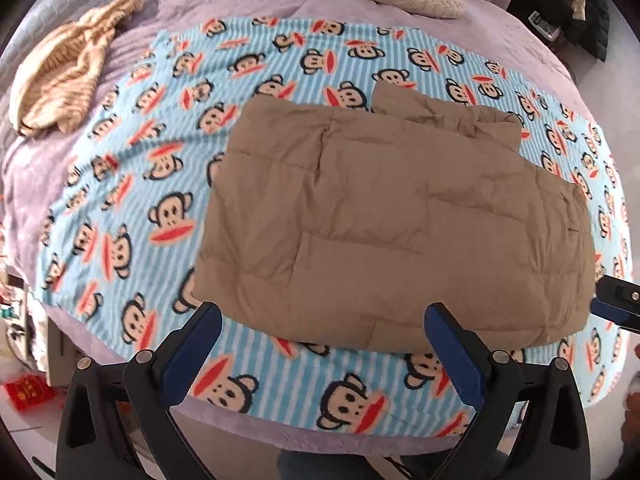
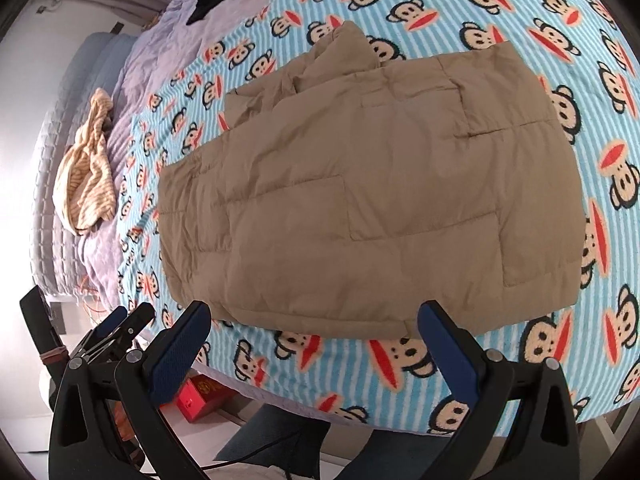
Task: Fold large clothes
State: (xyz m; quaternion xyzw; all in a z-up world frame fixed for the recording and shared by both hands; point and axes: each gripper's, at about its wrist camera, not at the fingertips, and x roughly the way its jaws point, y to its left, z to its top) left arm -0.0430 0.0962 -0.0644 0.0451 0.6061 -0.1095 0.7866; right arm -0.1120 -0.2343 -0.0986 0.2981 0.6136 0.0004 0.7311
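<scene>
The jacket [image 1: 400, 216] is spread on the blanket [image 1: 132, 168] just ahead of both claws, left [image 1: 324, 336] and right [image 2: 316, 332], spread wide, empty. Puffy, light, slippery; its near hem is best pinched.

open strip of monkey-print blue striped fleece blanket [image 1: 120, 184] left of tan quilted puffer jacket [image 1: 400, 216], crumpled beige striped garment [image 1: 64, 76] blocking far left corner

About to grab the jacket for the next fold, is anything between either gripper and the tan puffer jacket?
Nothing visible. The tan puffer jacket lies directly ahead of the open left gripper and open right gripper, with only monkey-print blanket between.
</scene>
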